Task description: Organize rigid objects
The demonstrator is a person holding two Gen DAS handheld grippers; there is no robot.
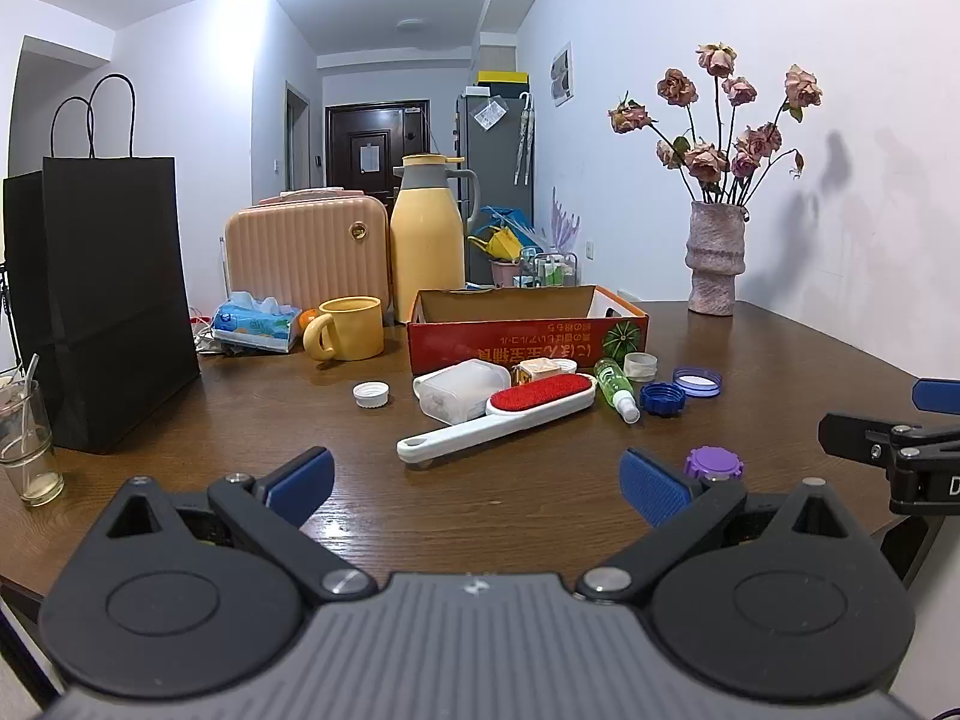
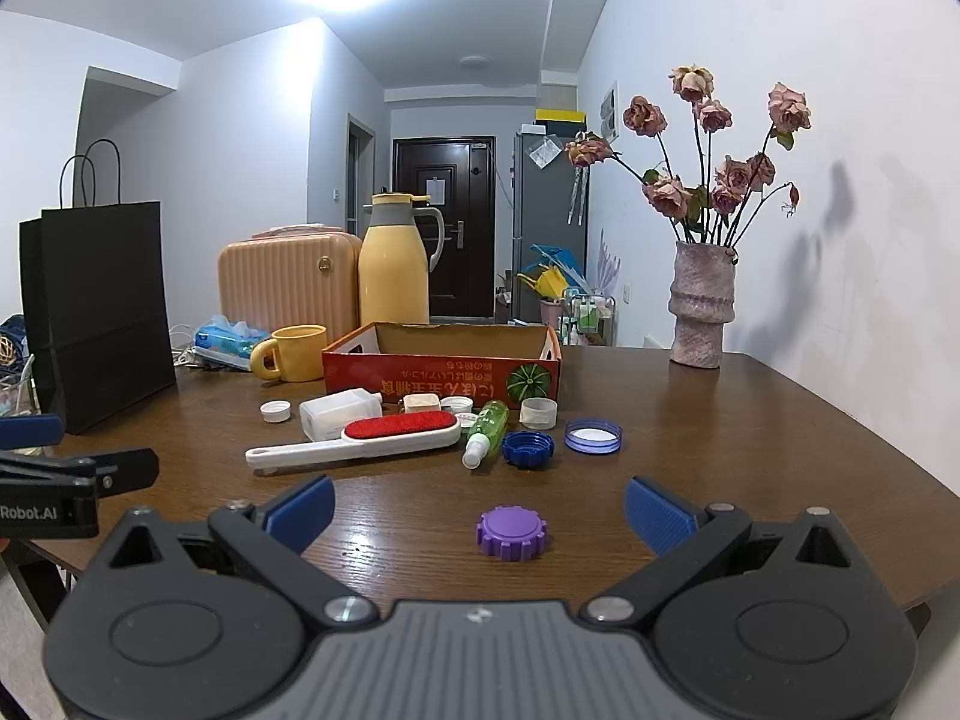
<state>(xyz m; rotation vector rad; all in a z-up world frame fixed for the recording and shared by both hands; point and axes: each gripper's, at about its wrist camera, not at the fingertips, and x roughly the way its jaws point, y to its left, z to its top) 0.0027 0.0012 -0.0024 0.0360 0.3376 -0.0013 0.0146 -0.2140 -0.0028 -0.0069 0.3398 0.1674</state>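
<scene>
With both sets of jaws spread wide and empty, the right gripper (image 2: 478, 507) did best to straddle the purple cap (image 2: 511, 532) lying alone on the desk (image 2: 750, 438), short of the open box (image 2: 442, 369), before closing squarely.

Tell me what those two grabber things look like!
Each is the same: a ribbed grey body with two round black discs, black arms joined by silver bolts, and ridged blue pads on the jaws. See the left gripper and right gripper in their own cameras. White lettering reading "Robot.AI" shows on the left one's side in the right camera. No cables or sleeves show.
</scene>
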